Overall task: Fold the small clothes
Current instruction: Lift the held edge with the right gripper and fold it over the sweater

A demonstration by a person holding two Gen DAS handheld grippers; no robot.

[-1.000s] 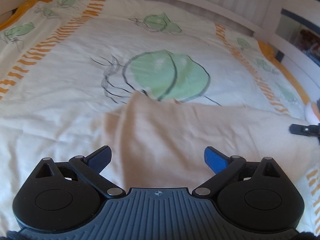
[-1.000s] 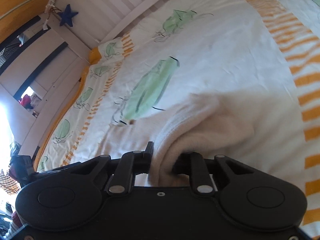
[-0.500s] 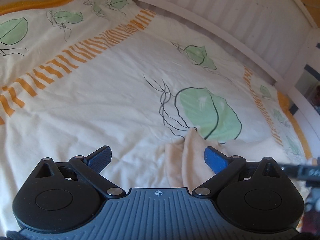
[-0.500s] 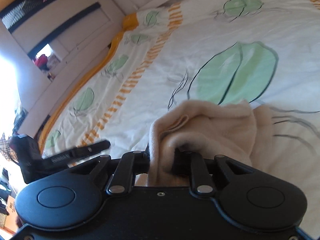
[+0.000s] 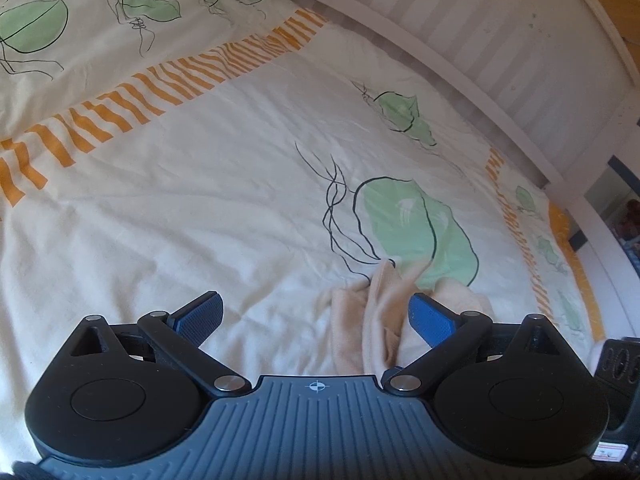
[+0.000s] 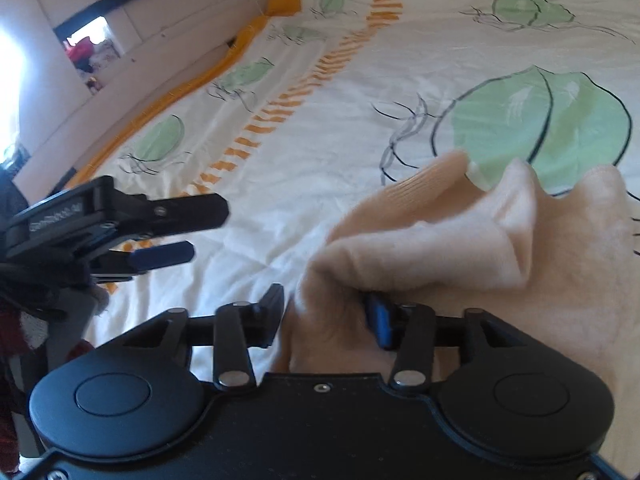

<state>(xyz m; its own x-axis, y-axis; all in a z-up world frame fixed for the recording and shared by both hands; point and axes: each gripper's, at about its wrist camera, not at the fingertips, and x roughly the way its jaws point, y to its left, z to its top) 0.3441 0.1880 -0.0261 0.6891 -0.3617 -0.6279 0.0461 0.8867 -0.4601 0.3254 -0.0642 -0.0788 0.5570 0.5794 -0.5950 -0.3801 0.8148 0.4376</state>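
Note:
A small beige garment [image 6: 460,248] lies crumpled on the bed cover. My right gripper [image 6: 326,316] has its jaws parted, with a bunch of the beige cloth still between them. In the left wrist view the garment [image 5: 380,312] lies in a heap just ahead of the right fingertip. My left gripper [image 5: 316,314] is open and empty, hovering over the cover to the left of the garment. The left gripper also shows in the right wrist view [image 6: 176,232], open, at the left.
The bed cover [image 5: 200,200] is cream with green leaf prints and orange stripes. A white slatted bed rail [image 5: 500,52] runs along the far side. A white wall and shelf [image 6: 120,52] stand beyond the bed's edge.
The right gripper's jaws have opened around the cloth after carrying it across the bed. The left gripper has swung left, so the garment now sits low and right in its view.

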